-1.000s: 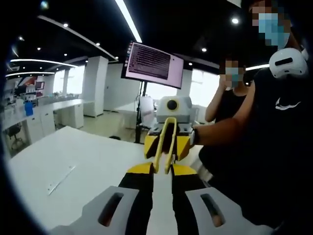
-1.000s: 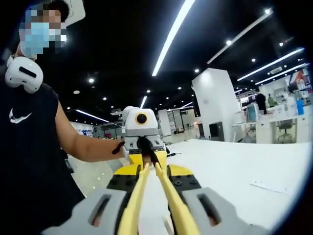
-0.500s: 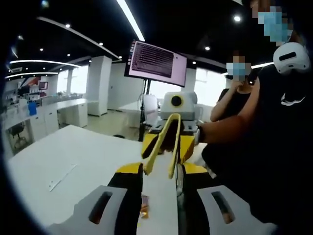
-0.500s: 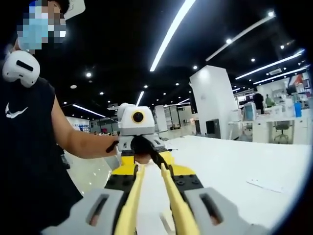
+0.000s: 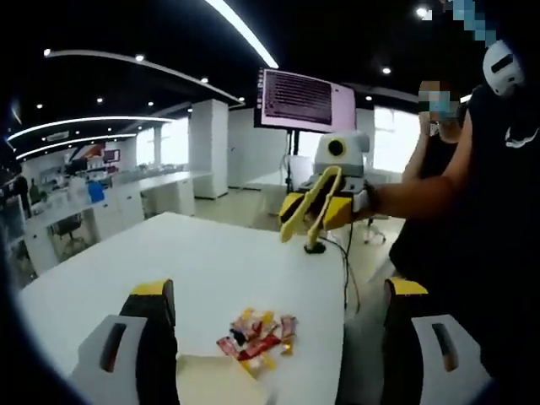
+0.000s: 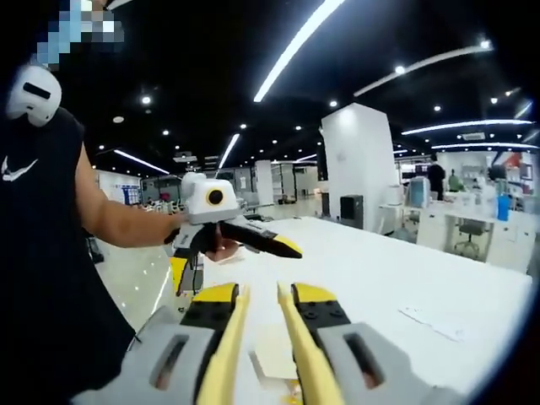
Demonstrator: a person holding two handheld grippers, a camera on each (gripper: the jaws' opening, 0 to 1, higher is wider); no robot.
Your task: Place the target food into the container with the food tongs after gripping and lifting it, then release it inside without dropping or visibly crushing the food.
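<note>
A small pile of wrapped snacks [image 5: 257,333] lies on the white table [image 5: 211,261], between my left gripper's [image 5: 280,288] wide-open jaws. Nothing is held in that gripper. In the right gripper view the left gripper [image 6: 268,240] hangs open above the table, held by a person's hand. My right gripper [image 6: 263,295] is shut on yellow food tongs [image 6: 229,337], whose two arms stand slightly apart at the tips. In the left gripper view, the right gripper [image 5: 327,213] holds the tongs [image 5: 309,201] in the air beyond the snacks. A pale flat sheet or container [image 5: 218,381] lies just before the pile.
A cable and small stand [image 5: 315,248] sit on the table under the tongs. A paper slip [image 6: 430,321] lies at the right of the table [image 6: 396,278]. The person holding the grippers [image 5: 498,211] stands at the table's edge, with another person [image 5: 434,143] and a monitor [image 5: 308,99] behind.
My left gripper's jaws have spread from nearly shut to wide open, and its view has dropped to show the snacks. The tongs' tips have parted. The two grippers have drawn apart.
</note>
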